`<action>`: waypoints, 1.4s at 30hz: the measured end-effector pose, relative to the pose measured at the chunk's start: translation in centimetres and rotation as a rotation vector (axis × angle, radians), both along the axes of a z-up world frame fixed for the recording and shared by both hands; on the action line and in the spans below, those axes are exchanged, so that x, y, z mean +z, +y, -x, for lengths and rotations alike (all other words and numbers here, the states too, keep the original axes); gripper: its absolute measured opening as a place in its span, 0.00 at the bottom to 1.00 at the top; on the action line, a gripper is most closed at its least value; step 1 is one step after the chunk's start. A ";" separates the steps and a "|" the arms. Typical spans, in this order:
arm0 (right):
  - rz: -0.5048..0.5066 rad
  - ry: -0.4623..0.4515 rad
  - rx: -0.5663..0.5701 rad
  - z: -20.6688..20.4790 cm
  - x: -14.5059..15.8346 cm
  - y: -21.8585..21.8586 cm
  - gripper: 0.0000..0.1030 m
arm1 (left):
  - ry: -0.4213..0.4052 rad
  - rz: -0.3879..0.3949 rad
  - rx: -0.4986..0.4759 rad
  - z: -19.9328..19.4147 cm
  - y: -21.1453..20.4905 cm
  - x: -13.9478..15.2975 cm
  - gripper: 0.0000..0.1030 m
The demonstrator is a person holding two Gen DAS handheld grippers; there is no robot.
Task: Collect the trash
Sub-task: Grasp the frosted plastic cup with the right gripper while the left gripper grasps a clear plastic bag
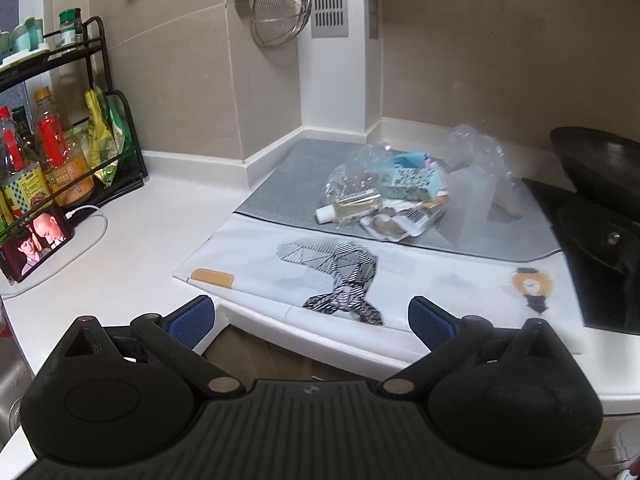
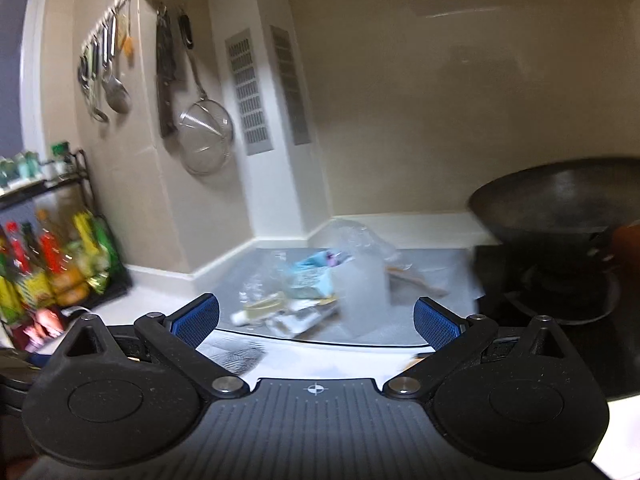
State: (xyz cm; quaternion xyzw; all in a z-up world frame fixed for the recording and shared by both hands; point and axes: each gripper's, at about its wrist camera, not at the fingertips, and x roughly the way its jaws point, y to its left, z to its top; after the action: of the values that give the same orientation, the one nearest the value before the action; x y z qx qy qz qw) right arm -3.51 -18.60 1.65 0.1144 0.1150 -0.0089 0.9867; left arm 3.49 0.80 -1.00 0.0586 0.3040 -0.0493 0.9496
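Beige wall tiles and a white tabletop [image 1: 168, 216] frame a kitchen corner, with a grey mat [image 1: 280, 184] laid against the back wall and a white printed sheet [image 1: 420, 272] in front of it. On the mat sits the trash pile [image 1: 384, 196]: crumpled clear plastic wrap [image 1: 472, 148], a pale blue patterned carton [image 1: 412, 182], a small clear bottle [image 1: 352, 204] with a white cap lying on its side, and torn packaging [image 1: 396, 224] at the near edge. A dark wok [image 1: 600, 160] stands on the black hob just right of the mat.

Both tools hang short of the pile, holding nothing. The left gripper [image 1: 312, 320] has its jaws spread wide over the tabletop's front edge; the right gripper [image 2: 316, 320] also has its jaws wide apart, and its view is smeared with motion blur, so fine detail there cannot be read.

The step in hand looks like the approach for a first pick. To do it well, pick one item rather than the heap. The bottle is rigid, lies nearest the left side and is a sound first target: line the jaws across its short width, come down low to the mat, and close on the body, not the cap. The plastic wrap will probably crush and slip, so take a bunched fold. Keep the right tool clear of the wok.
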 end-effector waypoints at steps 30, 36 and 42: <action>0.035 0.289 -0.064 -18.5 -6.3 -5.1 1.00 | 0.046 -0.087 -0.131 -20.0 -3.0 -4.1 1.00; 0.048 0.288 -0.050 -22.1 -7.0 -5.3 1.00 | 0.114 -0.104 -0.214 -24.9 -5.0 -5.9 1.00; 0.041 0.289 -0.067 -25.1 -7.7 -5.6 1.00 | 0.126 -0.127 -0.255 -27.3 -6.9 -7.1 1.00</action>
State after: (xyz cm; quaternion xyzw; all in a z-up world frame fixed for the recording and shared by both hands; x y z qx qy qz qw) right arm 21.58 -24.18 -6.01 0.0958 0.2515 -0.0608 0.9612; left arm 30.77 -6.15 -8.13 0.1535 0.3554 -0.1540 0.9091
